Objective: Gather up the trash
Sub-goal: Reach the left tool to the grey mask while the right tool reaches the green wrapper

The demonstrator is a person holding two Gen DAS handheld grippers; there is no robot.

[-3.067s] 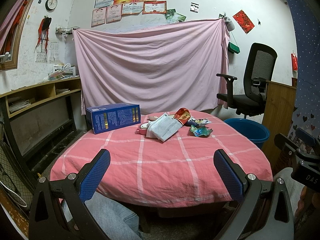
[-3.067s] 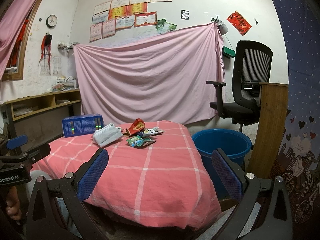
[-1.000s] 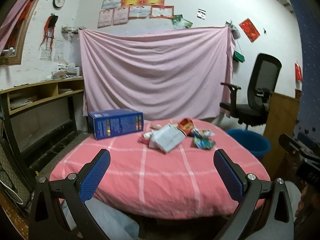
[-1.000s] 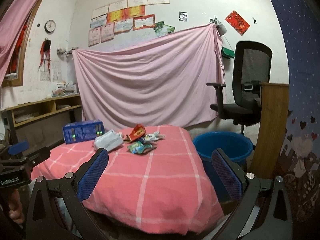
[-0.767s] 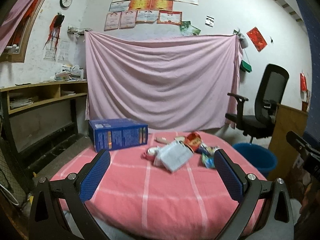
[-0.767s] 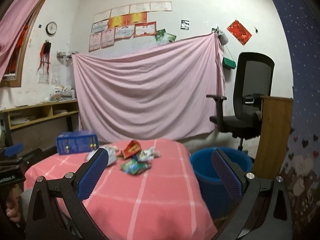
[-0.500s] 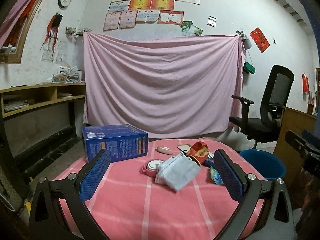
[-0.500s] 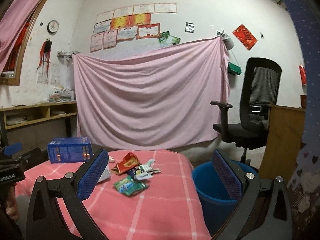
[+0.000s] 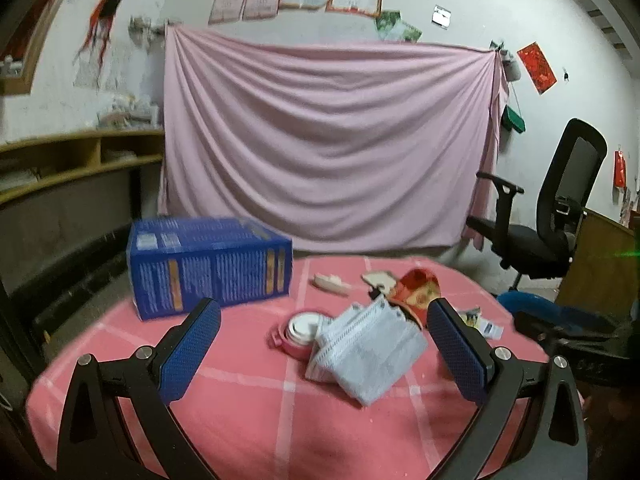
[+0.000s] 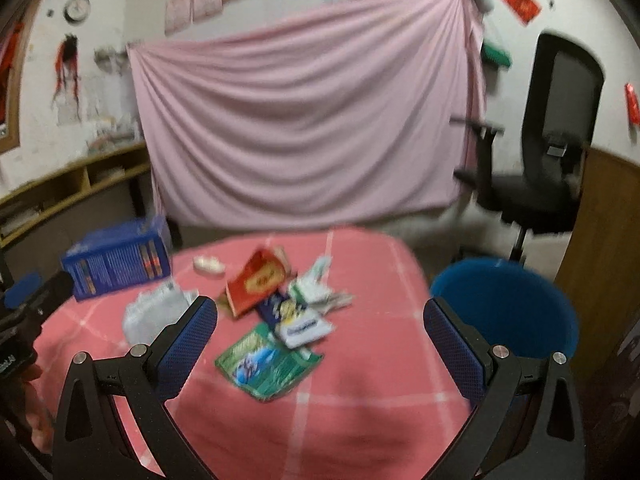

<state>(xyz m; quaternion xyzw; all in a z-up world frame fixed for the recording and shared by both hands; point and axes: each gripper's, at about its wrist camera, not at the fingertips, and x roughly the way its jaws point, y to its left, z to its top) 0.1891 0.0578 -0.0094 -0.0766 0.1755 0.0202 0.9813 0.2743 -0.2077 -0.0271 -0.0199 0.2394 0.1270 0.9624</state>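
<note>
Both grippers hang released, fingers spread wide — the left gripper (image 9: 320,354) framing a white mask pack (image 9: 366,354), the right gripper (image 10: 320,344) framing a green wrapper (image 10: 268,364) on the pink-checked worktop (image 10: 360,412); blue bin (image 10: 508,304) just beyond the right finger.

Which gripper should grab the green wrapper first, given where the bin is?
Right. The right gripper is open directly over the green wrapper, with the blue bin on its side; the left gripper faces the white packet.

You are working in dim, flat indoor light with no glare and only soft shadows. Your right wrist view is smeared by motion blur, worst on the blue bin (image 10: 506,308) and office chair (image 10: 552,148); your left is a little sharper. Both views bow at the edges into black corners.
</note>
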